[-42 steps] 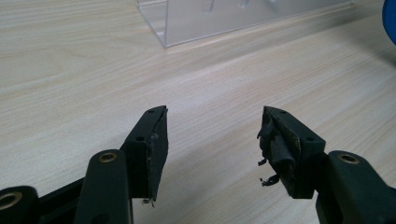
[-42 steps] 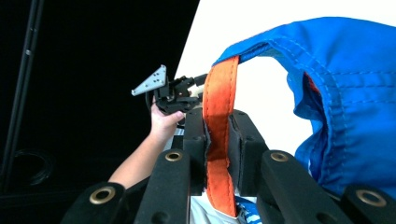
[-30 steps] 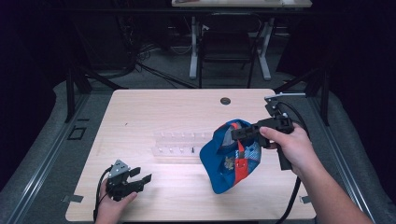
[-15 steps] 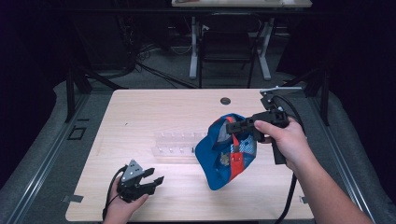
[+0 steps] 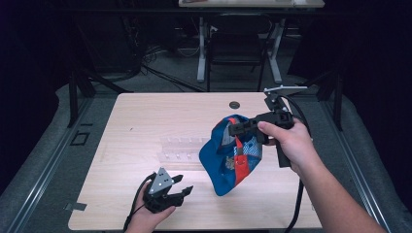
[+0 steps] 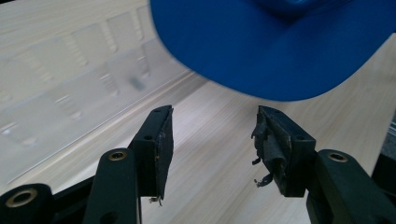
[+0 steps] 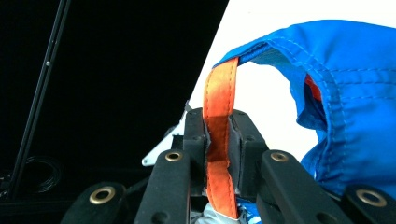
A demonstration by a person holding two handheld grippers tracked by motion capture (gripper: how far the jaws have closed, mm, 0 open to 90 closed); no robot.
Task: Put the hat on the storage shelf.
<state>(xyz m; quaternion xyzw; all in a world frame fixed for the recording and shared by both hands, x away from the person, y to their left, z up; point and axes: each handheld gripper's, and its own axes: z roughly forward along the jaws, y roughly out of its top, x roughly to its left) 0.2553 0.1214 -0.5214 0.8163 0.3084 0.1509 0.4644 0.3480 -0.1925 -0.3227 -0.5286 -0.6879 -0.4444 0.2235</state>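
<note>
A blue cap with an orange strap hangs above the table's right half, its inside facing me. My right gripper is shut on that strap at the cap's back, and the strap runs between its jaws in the right gripper view. The cap's blue cloth drapes to the right of the jaws. My left gripper is open near the table's front edge, left of the cap and pointing toward it. In the left gripper view the blue brim hovers just beyond the open, empty jaws.
A clear plastic rack lies flat at mid-table, just left of the cap, and shows as a blurred clear rack in the left gripper view. A dark round grommet sits near the far edge. Chairs and table legs stand beyond the table.
The right gripper has raised the cap and carried it slightly back and right. The left gripper has slid right along the front edge toward the cap, still open.
</note>
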